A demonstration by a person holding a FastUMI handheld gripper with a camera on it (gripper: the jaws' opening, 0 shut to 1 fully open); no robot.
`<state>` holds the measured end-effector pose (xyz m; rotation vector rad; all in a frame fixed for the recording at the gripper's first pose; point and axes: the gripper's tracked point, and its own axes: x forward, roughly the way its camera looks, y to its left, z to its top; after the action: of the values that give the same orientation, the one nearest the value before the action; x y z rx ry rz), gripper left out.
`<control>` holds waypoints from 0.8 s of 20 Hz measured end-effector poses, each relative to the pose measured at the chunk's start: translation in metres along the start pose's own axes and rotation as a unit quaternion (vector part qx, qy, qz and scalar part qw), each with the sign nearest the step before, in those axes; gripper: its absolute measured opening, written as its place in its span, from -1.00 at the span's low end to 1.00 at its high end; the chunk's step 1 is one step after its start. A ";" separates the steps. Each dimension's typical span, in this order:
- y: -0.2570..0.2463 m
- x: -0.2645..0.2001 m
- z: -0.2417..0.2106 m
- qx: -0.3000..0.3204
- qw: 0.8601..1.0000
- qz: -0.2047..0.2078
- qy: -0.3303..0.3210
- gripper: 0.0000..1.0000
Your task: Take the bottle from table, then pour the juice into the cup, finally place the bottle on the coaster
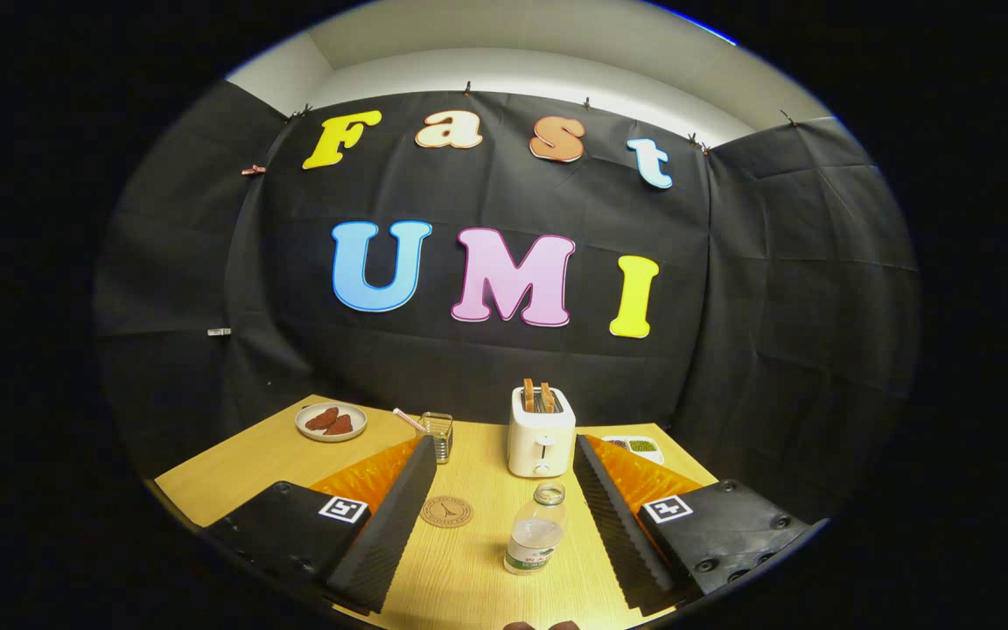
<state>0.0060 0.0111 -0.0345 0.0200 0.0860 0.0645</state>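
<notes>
The gripper [504, 516] is spread wide, holding nothing. The bottle [536, 531] stands upright on the table [241, 464] between the fingers, touching neither, uncapped. It looks light, thin-walled and clear, partly filled, so squeeze gently at mid-body. The coaster [446, 512] lies just left; the cup [437, 435], probably empty, stands beyond it beside the toaster [541, 435].

Clear uncapped bottle [535, 528] upright between coaster [446, 512] and toaster [541, 430].
</notes>
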 end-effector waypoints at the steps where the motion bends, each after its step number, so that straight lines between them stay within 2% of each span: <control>1: -0.002 0.001 -0.003 0.000 1.000 0.004 0.006 0.96; 11: -0.023 0.037 -0.030 -0.008 0.999 0.052 -0.003 0.96; 16: -0.036 0.056 -0.055 -0.006 0.998 0.057 0.002 0.96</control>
<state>0.0596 -0.0198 -0.0953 0.0127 0.0892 0.1783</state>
